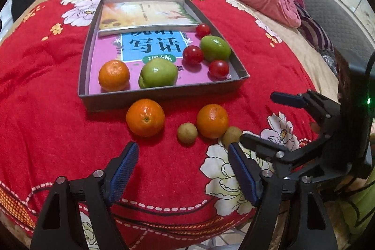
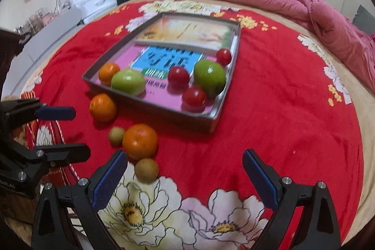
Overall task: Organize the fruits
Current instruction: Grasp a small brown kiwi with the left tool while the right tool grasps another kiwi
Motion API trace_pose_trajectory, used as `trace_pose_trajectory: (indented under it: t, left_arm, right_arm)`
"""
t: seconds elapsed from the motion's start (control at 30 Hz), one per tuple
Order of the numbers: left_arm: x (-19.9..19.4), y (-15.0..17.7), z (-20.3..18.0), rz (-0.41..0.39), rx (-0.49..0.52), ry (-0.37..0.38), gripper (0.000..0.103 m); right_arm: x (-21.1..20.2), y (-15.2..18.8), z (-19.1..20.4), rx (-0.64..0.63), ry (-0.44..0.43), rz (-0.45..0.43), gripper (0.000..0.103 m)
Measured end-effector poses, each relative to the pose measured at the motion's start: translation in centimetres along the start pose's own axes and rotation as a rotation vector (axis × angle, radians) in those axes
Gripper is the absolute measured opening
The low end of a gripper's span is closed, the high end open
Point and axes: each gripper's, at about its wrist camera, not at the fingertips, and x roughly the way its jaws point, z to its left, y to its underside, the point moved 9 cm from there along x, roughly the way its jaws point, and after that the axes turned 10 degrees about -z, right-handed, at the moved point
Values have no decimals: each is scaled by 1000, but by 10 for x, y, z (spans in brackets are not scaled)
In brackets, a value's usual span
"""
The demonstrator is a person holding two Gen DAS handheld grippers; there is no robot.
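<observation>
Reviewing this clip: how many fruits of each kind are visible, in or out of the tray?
Oranges: 3
Green apples: 2
Cherry tomatoes: 3
Small brown round fruits: 2
Total: 10

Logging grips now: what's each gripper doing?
Left gripper: open, holding nothing.
Right gripper: open, holding nothing.

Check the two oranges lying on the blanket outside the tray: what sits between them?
One small brownish round fruit lies between the left orange and the right orange, close beside the right one. The left wrist view shows it best.
</observation>
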Motion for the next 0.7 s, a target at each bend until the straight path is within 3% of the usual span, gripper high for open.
trace_pose_trajectory:
  t: [0.17,0.3,0.37,0.5,0.7]
  left_arm:
    - [6,5,-2,14,10,12,64]
    - [12,5,-6,13,19,27,60]
    - [15,6,-6,17,25,28,51]
    - [21,7,-6,30,14,40,44]
    - [29,6,-11,34,34,51,32]
  right_arm:
    - [10,14,11,-38,-18,57,91]
    - [20,24,17,-70,-30,107,74]
    - [22,25,22,-85,-46,107,71]
    - [27,28,31,-114,-73,118,51]
    - [24,28,36,-116,-102,111,31]
